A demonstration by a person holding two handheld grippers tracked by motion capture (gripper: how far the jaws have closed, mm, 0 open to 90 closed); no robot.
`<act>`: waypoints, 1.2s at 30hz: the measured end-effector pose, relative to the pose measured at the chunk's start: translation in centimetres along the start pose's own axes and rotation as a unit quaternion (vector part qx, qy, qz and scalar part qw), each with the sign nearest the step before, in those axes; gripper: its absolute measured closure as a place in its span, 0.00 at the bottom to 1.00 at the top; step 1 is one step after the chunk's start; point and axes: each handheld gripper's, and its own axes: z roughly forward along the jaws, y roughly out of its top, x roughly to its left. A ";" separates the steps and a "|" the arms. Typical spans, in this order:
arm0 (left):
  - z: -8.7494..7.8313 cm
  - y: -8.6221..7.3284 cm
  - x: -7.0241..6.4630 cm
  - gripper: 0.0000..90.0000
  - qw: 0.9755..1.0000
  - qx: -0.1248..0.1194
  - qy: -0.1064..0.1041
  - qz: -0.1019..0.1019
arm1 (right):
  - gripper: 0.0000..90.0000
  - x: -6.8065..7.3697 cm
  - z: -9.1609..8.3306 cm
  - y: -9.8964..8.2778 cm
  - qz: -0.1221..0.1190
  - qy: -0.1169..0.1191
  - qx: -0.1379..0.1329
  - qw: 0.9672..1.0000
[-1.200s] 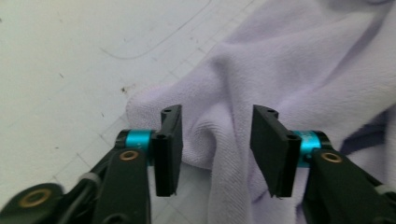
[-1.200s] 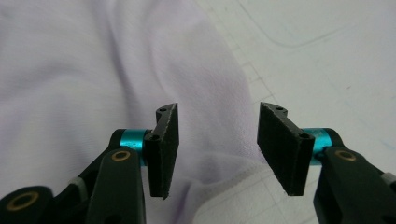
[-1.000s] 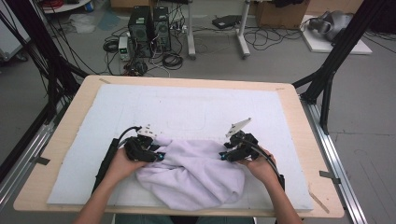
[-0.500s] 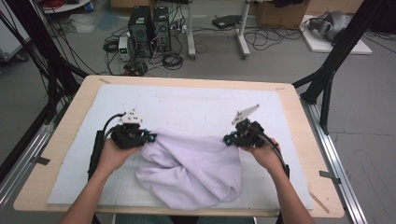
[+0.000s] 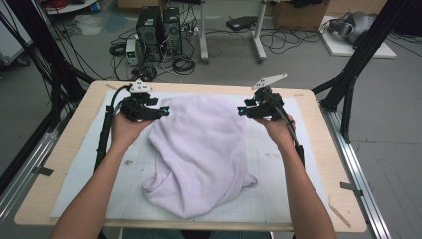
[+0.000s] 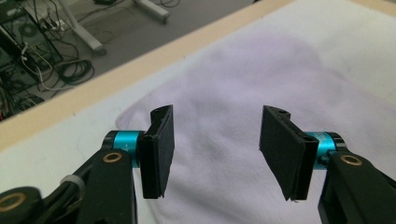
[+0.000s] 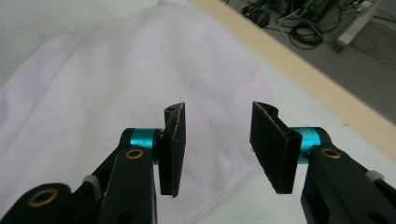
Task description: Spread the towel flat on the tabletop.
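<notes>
two tools: left tool [image 5: 165, 110] and right tool [image 5: 241, 110] have just been opening, nothing between the pads
table [image 5: 64, 154]: carries white mat [image 5: 278, 169]
towel [image 5: 204, 149]: far edge laid near the table's far edge, near end bunched toward the near edge
step: regrip near corners, pull flat, keep edges parallel

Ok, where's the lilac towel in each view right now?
High view: the towel lies mid-table, far edge between the two claws, near end bunched.
Left gripper view: towel beyond the open jaws.
Right gripper view: towel beyond the open jaws.
Shared landmark: the table's wooden far edge.
</notes>
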 end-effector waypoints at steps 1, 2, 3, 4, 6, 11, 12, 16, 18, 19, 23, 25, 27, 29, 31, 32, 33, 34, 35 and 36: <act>0.0 -0.8 0.0 0.50 1.000 0.002 -0.006 -0.006 | 0.60 0.3 0.3 -0.7 -0.002 0.005 0.004 1.000; 0.0 -1.5 0.0 0.50 1.000 0.007 -0.010 -0.007 | 0.58 0.5 0.7 -1.3 0.003 0.014 0.013 1.000; -0.1 -2.1 0.0 0.49 1.000 0.010 -0.012 -0.008 | 0.58 1.0 0.9 -2.4 -0.004 0.020 0.014 1.000; -0.2 -3.0 -0.1 0.49 1.000 0.014 -0.016 -0.010 | 0.58 1.4 0.9 -3.0 -0.006 0.026 0.015 1.000; -0.5 -4.2 -0.3 0.47 0.999 0.022 -0.028 -0.015 | 0.57 2.1 0.6 -4.0 -0.001 0.040 0.006 0.999; -1.8 -6.6 -1.8 0.46 0.998 0.018 -0.050 -0.015 | 0.53 3.9 -0.3 -5.9 -0.009 0.056 -0.001 0.998; -2.0 -7.1 -2.3 0.45 0.998 0.015 -0.056 -0.012 | 0.52 4.4 -0.5 -6.4 -0.012 0.060 -0.008 0.998; -3.1 -8.6 -4.8 0.43 0.997 0.019 -0.075 0.014 | 0.50 7.5 -1.6 -8.8 -0.030 0.082 -0.020 0.996; -3.6 -9.8 -6.3 0.44 0.994 0.013 -0.104 0.012 | 0.49 8.6 -2.0 -9.7 -0.032 0.095 -0.026 0.995; -3.6 -9.8 -6.3 0.44 0.994 0.013 -0.104 0.012 | 0.49 9.2 -2.2 -10.1 -0.034 0.101 -0.030 0.994; -3.5 -11.5 -7.8 0.44 0.989 0.045 -0.140 0.022 | 0.47 11.0 -2.5 -11.3 -0.050 0.116 -0.030 0.992; -3.5 -12.3 -8.4 0.44 0.987 0.047 -0.150 0.026 | 0.47 11.9 -2.5 -12.1 -0.056 0.125 -0.033 0.990; -3.2 -12.9 -8.9 0.47 0.987 0.062 -0.142 0.035 | 0.47 12.9 -1.8 -13.3 -0.068 0.124 -0.013 0.990; -2.6 -13.5 -9.5 0.57 0.985 0.076 -0.149 0.047 | 0.50 13.2 -1.1 -13.9 -0.065 0.129 -0.003 0.990; -2.5 -13.8 -10.0 0.61 0.986 0.071 -0.137 0.064 | 0.53 13.2 -0.9 -14.1 -0.066 0.125 0.002 0.990; -2.5 -13.8 -10.0 0.69 0.985 0.068 -0.143 0.062 | 0.59 13.3 -0.7 -14.2 -0.068 0.122 0.005 0.990; -2.6 -13.7 -10.0 0.81 0.985 0.069 -0.143 0.060 | 0.71 13.4 -0.5 -14.2 -0.070 0.122 0.008 0.990; -2.7 -13.6 -10.0 0.81 0.986 0.068 -0.143 0.059 | 0.71 13.4 -0.5 -14.2 -0.070 0.122 0.008 0.990; -2.8 -13.5 -9.9 0.84 0.986 0.065 -0.141 0.058 | 0.76 13.4 -0.4 -14.0 -0.073 0.122 0.015 0.990; -3.0 -13.3 -9.8 0.86 0.986 0.061 -0.141 0.057 | 0.80 13.4 -0.3 -13.7 -0.079 0.122 0.020 0.989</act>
